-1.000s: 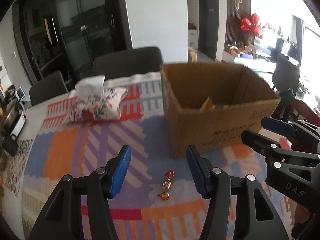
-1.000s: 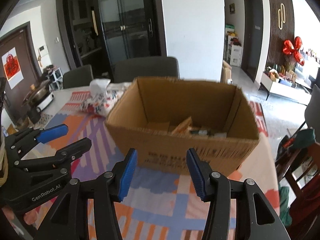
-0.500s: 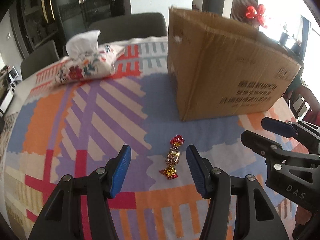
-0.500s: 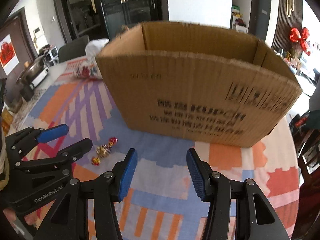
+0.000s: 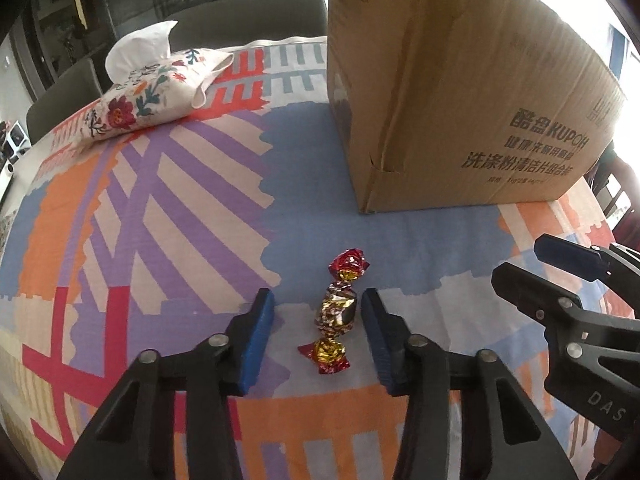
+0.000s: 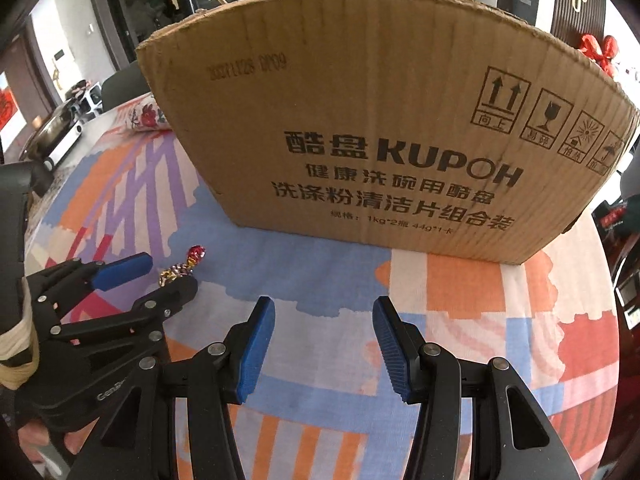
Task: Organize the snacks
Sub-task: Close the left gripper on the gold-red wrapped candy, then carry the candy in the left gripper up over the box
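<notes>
A foil-wrapped candy (image 5: 335, 312), red and gold, lies on the patterned tablecloth (image 5: 180, 208). My left gripper (image 5: 318, 304) is open, low over the cloth, with a blue finger on each side of the candy, not touching it. The candy also shows in the right wrist view (image 6: 182, 268), partly behind the left gripper (image 6: 160, 276). My right gripper (image 6: 324, 312) is open and empty, low over the cloth in front of the cardboard box (image 6: 384, 128). The box (image 5: 452, 92) stands just beyond the candy; its inside is hidden.
A floral tissue pouch (image 5: 152, 92) lies at the far left of the table. Dark chairs (image 5: 248, 16) stand behind the table. A pot on a small appliance (image 6: 56, 128) sits at the far left edge. The right gripper (image 5: 580, 320) is close on the left gripper's right.
Both grippers have dropped lower and moved forward. The left gripper's fingers now straddle the candy, which was ahead of them before. The box top is now above both views.
</notes>
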Motion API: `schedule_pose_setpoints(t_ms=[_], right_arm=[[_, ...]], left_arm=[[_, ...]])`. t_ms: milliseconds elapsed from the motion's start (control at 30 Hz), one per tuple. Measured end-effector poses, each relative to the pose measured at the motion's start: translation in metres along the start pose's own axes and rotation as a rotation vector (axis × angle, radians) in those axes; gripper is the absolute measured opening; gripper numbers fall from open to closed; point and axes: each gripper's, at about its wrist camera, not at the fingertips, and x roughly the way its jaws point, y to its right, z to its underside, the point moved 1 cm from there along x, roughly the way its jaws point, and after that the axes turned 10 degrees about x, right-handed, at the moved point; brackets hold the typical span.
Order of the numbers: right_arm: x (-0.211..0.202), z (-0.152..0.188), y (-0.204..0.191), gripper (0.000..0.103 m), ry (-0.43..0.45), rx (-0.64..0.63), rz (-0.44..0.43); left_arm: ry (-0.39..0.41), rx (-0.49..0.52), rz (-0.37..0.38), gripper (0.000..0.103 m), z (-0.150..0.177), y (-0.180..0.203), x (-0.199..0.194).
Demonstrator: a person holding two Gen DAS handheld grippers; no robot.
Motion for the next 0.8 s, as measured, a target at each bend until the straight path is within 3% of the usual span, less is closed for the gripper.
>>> schedule_pose_setpoints(t_ms=[133,433,800], right_arm=[[0.0,-0.001,0.0,0.052,0.004,-0.001,0.0],[-0.011,-0.002,0.004,0.052,0.016,-0.016,-0.005],[-0.046,0.0,0.013,0.052,0.071,-0.004,-0.028]], left_arm=[[-0.001,0.01,0.006,0.019,-0.001,0.003,0.0],[0.016,-0.001,0.001,0.019,0.002,0.008,-0.019],[0.115,-0.004,-0.005,0.019,0.0,0.024,-0.068]])
